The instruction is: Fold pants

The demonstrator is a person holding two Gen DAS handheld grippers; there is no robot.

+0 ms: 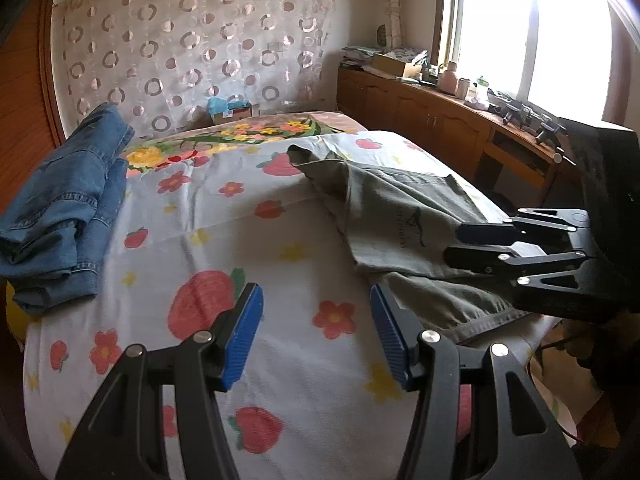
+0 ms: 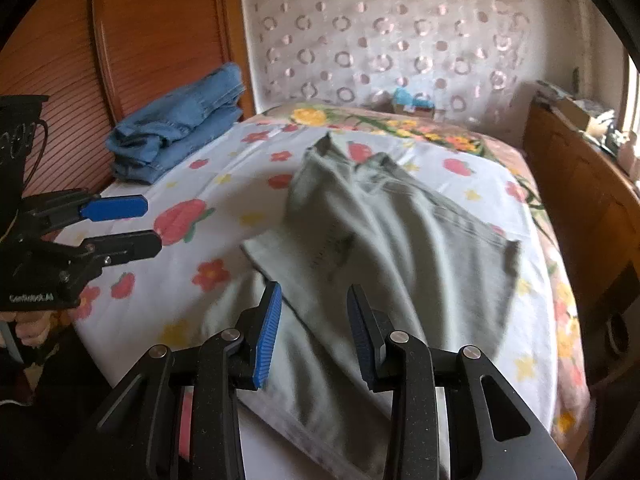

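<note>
While both tools hang over the bed, neither grips any cloth. The left gripper has its blue pads spread wide, with only the strawberry-and-flower bedsheet showing in the gap between them. Just off its right pad lies the grey-green pants, rumpled and partly doubled over; a hem edge runs close beside that pad, though whether pad and cloth touch cannot be told. Ahead and to this tool's left, a stack of folded blue jeans sits at the sheet's far edge, well apart from the pants.

The right gripper is likewise parted, its jaws set somewhat narrower, and it hovers directly above the pants, which spread out ahead of it and pass beneath its fingers. The cloth there is blurred, so contact is unclear. To its left, the other gripper appears side-on above the sheet, pads apart. Farther ahead and left of the right tool lie the jeans, against a wooden slatted panel. A circle-patterned curtain hangs beyond the bed.
</note>
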